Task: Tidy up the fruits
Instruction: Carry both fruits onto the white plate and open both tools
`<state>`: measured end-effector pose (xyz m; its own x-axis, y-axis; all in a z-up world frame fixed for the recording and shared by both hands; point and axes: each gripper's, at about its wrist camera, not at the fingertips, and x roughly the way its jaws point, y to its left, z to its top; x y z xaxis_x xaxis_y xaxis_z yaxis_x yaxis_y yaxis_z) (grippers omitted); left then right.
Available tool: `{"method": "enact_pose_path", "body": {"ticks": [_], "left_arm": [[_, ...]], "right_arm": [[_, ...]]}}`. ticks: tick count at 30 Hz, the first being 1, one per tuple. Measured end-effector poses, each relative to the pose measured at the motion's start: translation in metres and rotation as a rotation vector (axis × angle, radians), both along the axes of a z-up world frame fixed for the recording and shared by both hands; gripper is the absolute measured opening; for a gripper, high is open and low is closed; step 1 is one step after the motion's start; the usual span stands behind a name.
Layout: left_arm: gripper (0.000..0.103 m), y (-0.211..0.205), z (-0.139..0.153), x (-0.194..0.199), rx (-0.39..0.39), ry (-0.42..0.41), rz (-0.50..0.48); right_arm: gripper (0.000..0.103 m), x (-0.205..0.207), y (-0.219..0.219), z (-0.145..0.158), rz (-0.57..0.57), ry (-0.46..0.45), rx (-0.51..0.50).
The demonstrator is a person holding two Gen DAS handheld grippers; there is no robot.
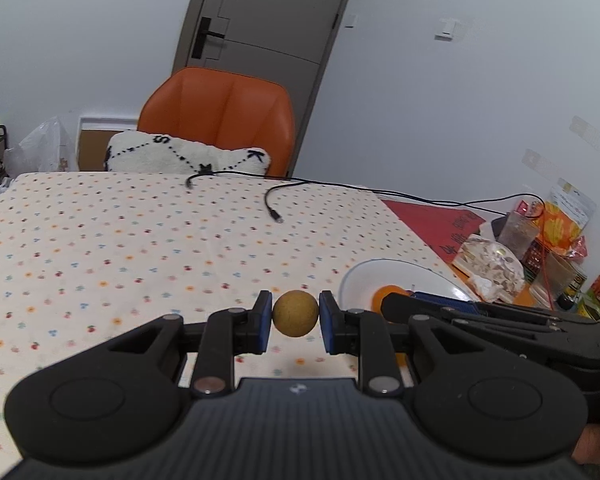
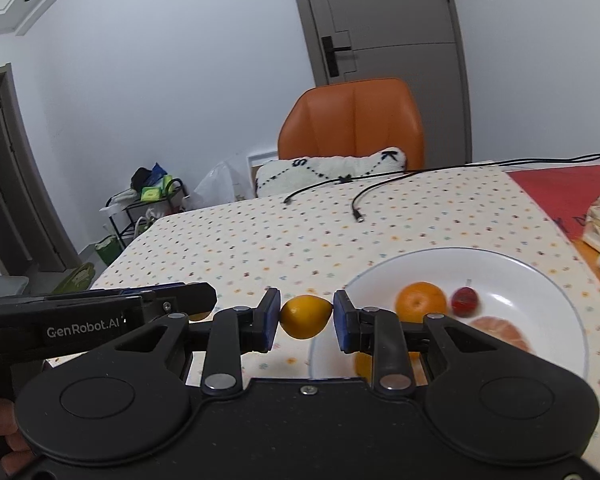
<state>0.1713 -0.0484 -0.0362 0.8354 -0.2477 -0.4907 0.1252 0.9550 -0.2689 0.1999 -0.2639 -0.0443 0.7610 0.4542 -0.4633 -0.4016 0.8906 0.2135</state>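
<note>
Left tool point(image 1: 295, 320) pinching a small round tan-brown rough-skinned fruit point(image 1: 295, 313) between blue pads, held clear above the dotted cloth-covered desk point(image 1: 140, 248). Right tool point(image 2: 306, 318) pinching a small yellow oval lemon-like fruit point(image 2: 305, 317) end to end, pads on its two tips, likely so the long axis cannot roll out of the grip. Wide white ceramic plate point(image 2: 548, 288) just ahead and to the right of the right tool; well to the right of the left tool. Already in plate: whole round orange point(image 2: 420, 302), small dark-red round fruit point(image 2: 465, 301), peeled orange segments point(image 2: 500, 330) nearest the tool. Both fruits apparently carried at once to save a trip. Judged step: transport toward plate, release not yet done. Next move calls for a free spot left of the orange, low drop to avoid rolling. Black cable ends point(image 1: 278, 219) far ahead, apart from the path. Risk: round fruit rolling off the shallow rim.
</note>
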Motion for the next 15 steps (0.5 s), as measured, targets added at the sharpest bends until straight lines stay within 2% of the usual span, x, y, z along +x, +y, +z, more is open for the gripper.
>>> {"method": "enact_pose_path", "body": {"ticks": [15], "left_arm": [[0.023,-0.047,0.000,0.001,0.005,-0.002,-0.070]], "right_arm": [[0.027,-0.015,-0.057,-0.002,-0.100,-0.005,0.031]]}}
